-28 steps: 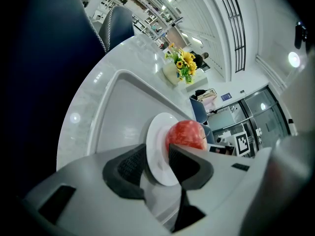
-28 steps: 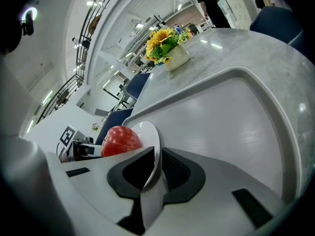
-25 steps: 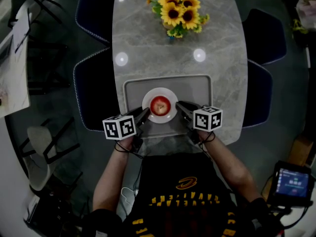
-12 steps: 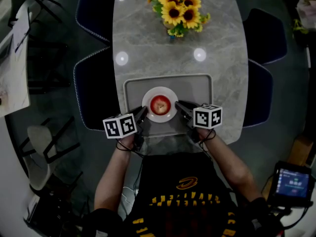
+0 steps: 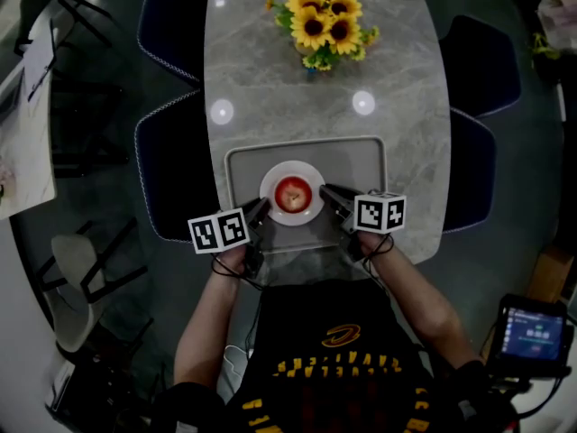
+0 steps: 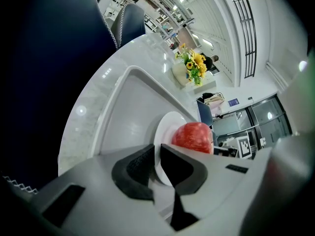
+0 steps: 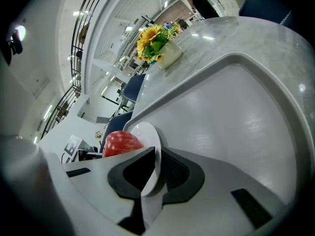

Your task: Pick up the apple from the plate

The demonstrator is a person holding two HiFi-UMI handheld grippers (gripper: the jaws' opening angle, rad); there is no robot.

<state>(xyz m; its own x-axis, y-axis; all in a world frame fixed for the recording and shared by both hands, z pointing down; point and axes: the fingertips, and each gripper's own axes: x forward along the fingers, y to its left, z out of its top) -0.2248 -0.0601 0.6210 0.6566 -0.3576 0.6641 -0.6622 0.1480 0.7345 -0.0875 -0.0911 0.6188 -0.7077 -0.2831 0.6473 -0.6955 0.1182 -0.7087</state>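
A red apple [image 5: 293, 193] sits on a small white plate [image 5: 270, 180] in the middle of a grey tray [image 5: 361, 156]. My left gripper [image 5: 264, 207] is at the plate's left rim, and my right gripper [image 5: 326, 192] is at its right rim. In the left gripper view the jaws [image 6: 157, 156] are closing, with the plate's thin edge [image 6: 165, 132] pinched between the pads and the apple [image 6: 193, 137] just beyond. In the right gripper view the jaws [image 7: 156, 168] are still tightening and clamp the plate's rim [image 7: 145, 134], with the apple [image 7: 120, 142] to the left.
The tray lies near the front edge of a marble table [image 5: 406, 79]. A pot of sunflowers [image 5: 326, 21] stands at the far end. Dark chairs flank the table, one at the left [image 5: 176, 170] and one at the right [image 5: 482, 170].
The left gripper's jaws have narrowed from wide apart onto the plate's left rim. The right gripper stays clamped on the right rim. Neither hand has shifted.
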